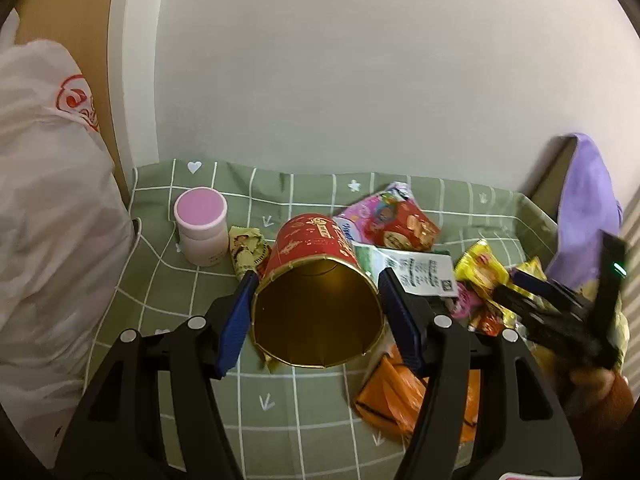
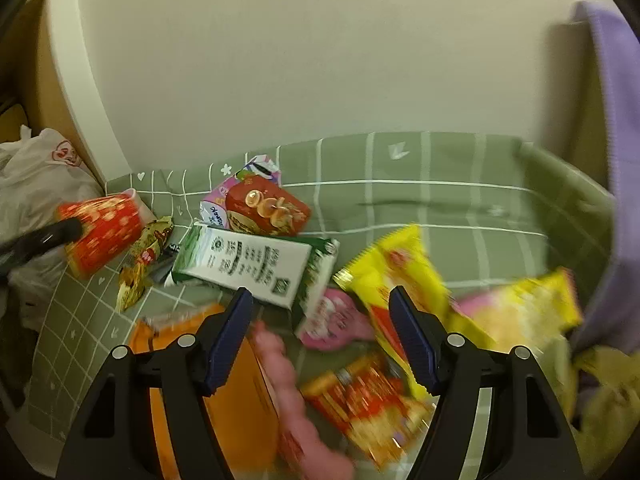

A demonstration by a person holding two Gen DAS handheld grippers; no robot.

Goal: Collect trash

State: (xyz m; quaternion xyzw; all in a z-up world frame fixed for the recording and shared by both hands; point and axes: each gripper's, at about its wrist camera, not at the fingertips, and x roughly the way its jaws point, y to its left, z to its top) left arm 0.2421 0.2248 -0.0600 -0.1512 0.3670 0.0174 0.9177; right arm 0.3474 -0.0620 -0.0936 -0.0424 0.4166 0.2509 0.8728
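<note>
A red paper cup [image 1: 316,304] with a gold inside lies on its side between the blue pads of my left gripper [image 1: 317,280], mouth toward the camera. Both pads press on its rim, which looks slightly flattened. In the right wrist view the same cup [image 2: 100,232] is tilted at the left, with a black finger [image 2: 40,240] against it. My right gripper [image 2: 320,294] is open above a heap of wrappers: a white and green packet [image 2: 248,266], a yellow wrapper [image 2: 396,276], a pink one [image 2: 336,316] and a red-yellow one [image 2: 368,400]. That view is blurred.
A green checked cloth [image 1: 180,320] covers the table against a pale wall. A pink-lidded jar [image 1: 201,232] stands at the back left. A white plastic bag [image 1: 48,220] hangs off the left edge. An orange packet [image 1: 400,392] lies near the front and a purple cloth [image 1: 584,208] drapes at the right.
</note>
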